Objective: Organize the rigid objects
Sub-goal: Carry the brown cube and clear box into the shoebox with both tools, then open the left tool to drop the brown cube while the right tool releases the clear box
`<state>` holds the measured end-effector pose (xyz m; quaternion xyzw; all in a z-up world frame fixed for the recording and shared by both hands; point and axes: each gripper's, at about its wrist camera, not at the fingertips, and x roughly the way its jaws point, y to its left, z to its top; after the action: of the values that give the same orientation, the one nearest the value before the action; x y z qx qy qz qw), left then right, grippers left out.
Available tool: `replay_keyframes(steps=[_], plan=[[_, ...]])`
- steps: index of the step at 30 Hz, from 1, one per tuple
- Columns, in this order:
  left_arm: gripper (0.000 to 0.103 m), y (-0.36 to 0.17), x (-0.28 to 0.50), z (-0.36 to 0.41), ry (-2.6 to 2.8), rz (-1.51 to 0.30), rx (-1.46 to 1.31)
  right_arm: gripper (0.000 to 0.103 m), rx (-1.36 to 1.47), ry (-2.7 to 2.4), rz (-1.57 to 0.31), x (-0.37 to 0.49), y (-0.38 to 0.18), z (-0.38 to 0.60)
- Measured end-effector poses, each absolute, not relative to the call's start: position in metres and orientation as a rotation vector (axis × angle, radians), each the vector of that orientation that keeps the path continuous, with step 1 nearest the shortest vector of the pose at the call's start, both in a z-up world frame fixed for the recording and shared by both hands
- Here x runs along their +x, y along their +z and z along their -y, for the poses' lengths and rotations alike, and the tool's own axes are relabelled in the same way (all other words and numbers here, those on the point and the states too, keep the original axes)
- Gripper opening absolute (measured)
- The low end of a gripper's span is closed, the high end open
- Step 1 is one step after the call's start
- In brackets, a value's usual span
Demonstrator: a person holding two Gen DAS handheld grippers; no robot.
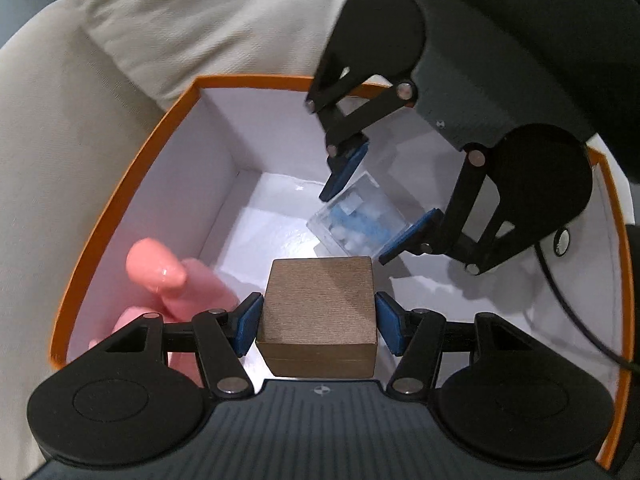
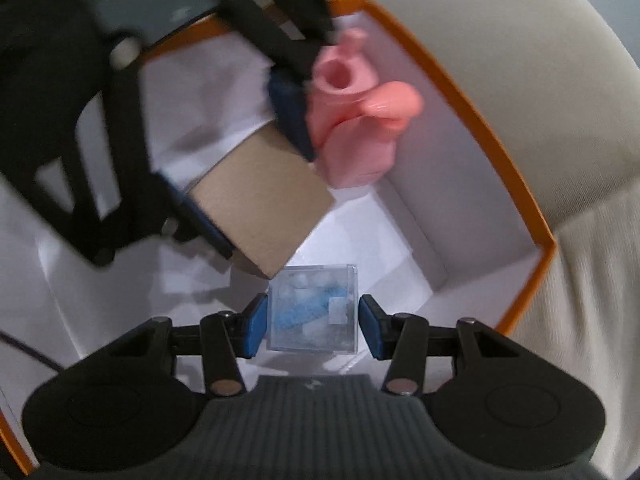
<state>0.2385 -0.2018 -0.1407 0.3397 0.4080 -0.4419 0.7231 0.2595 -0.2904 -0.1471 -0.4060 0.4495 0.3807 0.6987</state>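
Note:
A white storage box with an orange rim [image 1: 132,168] [image 2: 480,120] sits below both grippers. My left gripper [image 1: 318,320] [image 2: 248,168] points down into it, its blue pads pressed on two opposite sides of a brown square box [image 1: 320,304] [image 2: 264,208]. Beside it my right gripper [image 1: 376,204] [image 2: 312,326] is shut on a clear plastic case [image 1: 360,220] [image 2: 312,308] holding blue and white pieces, low over the box floor. A pink bottle [image 1: 180,280] [image 2: 352,128] stands in one corner of the storage box, next to the left gripper.
Cream fabric cushions [image 1: 120,60] [image 2: 580,240] surround the storage box. White tissue paper [image 1: 280,216] lines its floor. A black cable [image 1: 560,288] runs along the inner wall on the right gripper's side.

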Motion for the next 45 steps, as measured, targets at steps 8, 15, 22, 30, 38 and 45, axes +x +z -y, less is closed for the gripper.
replay_keyframes(steps=[8,15,22,30,38,45], plan=[[0.069,-0.153,0.245,0.207,-1.008,-0.847,0.822,0.05,-1.004,0.948,-0.984,0.273,-0.155,0.297],[0.079,-0.15,0.227,0.2,-0.944,-0.823,0.817,0.057,-1.033,0.935,-0.948,0.269,-0.155,0.304],[0.082,-0.133,0.216,0.197,-0.741,-0.967,0.749,0.059,-1.026,0.861,-0.88,0.254,-0.135,0.309],[0.07,-0.149,0.204,0.204,-0.613,-1.072,0.819,0.053,-1.018,0.794,-0.872,0.227,-0.139,0.308],[0.046,-0.143,0.224,0.211,-0.605,-1.13,0.708,0.034,-1.012,0.747,-0.873,0.221,-0.142,0.309],[0.032,-0.132,0.25,0.204,-0.62,-1.152,0.375,0.029,-1.0,0.701,-0.854,0.22,-0.146,0.309]])
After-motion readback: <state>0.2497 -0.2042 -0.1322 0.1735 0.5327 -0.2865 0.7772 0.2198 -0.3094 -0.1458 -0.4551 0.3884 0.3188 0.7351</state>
